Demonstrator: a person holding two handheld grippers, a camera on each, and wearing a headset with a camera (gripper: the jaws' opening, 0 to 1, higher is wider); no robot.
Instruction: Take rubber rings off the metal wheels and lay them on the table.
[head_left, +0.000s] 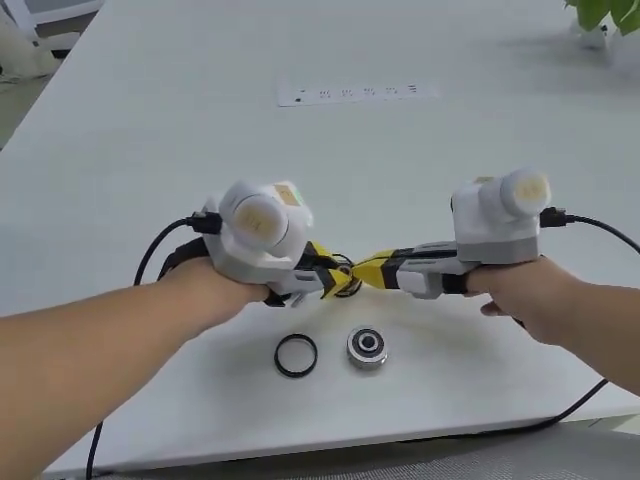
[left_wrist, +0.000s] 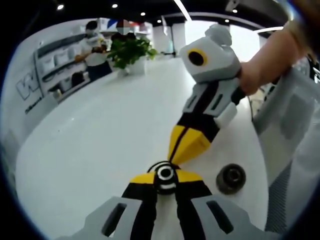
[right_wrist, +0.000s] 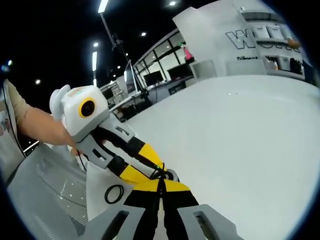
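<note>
Wheel (left_wrist: 165, 176), small round metal, sat clamped in left gripper (head_left: 335, 283) above white table (head_left: 400, 150); right gripper (head_left: 362, 272) jaws were together at its black rubber ring (left_wrist: 165, 164). Ring looked soft, stretchy, light: pinch outer edge.

Opposed gripper views — shared wheel (left_wrist: 165, 176), close

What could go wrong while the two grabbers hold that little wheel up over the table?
The wheel sits pinched in the left gripper above the table; it may slip out and roll off. The right gripper nips its rubber ring, which might snap loose and fly. A drop could also knock the bare wheel and loose ring below.
</note>
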